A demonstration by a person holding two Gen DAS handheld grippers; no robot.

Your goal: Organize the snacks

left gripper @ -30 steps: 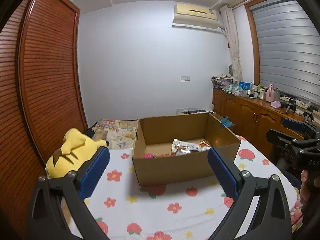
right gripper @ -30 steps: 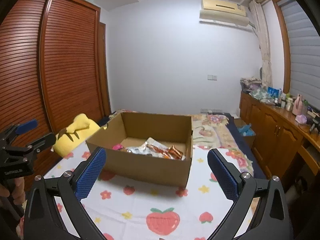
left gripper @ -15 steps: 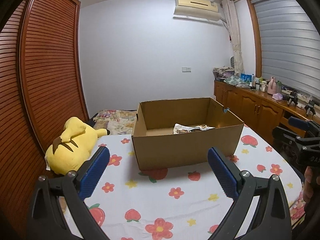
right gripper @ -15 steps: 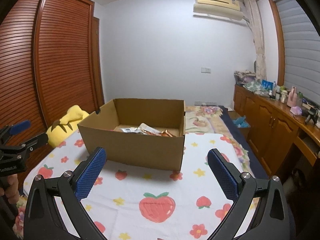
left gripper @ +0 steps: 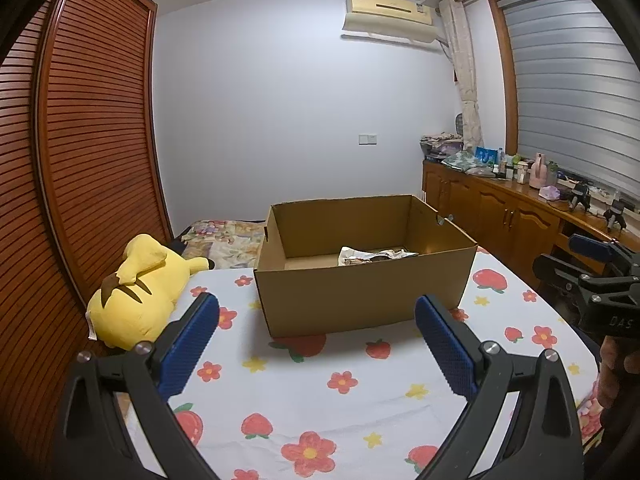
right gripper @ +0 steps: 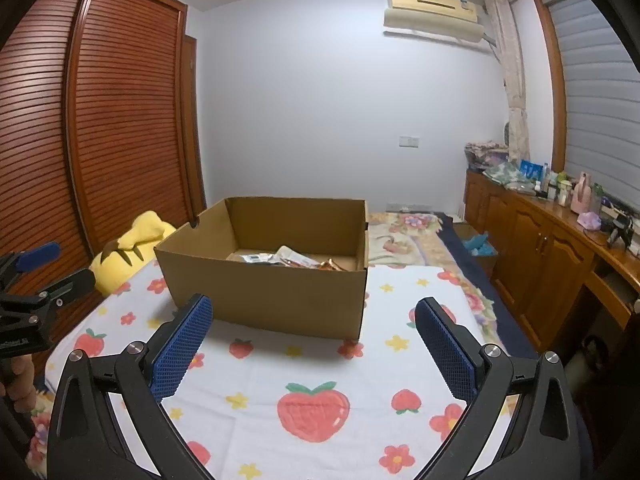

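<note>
An open cardboard box [left gripper: 360, 288] stands on the strawberry-print cloth [left gripper: 320, 384]; it also shows in the right wrist view [right gripper: 272, 292]. Snack packets [left gripper: 372, 257] lie inside it, also seen in the right wrist view [right gripper: 288, 259], mostly hidden by the box walls. My left gripper [left gripper: 316, 340] is open and empty, held back from the box's near side. My right gripper [right gripper: 314, 340] is open and empty, also short of the box. Each gripper shows at the edge of the other's view, the right one [left gripper: 588, 272] and the left one [right gripper: 36, 280].
A yellow plush toy [left gripper: 136, 292] lies left of the box against the slatted wooden wardrobe [left gripper: 80, 184]. A wooden cabinet [right gripper: 552, 248] with bottles and clutter runs along the right wall. A floral quilt [right gripper: 404, 236] lies behind the box.
Both grippers have drawn back and lower from the box, so less of its inside shows. Both stay open and empty.
</note>
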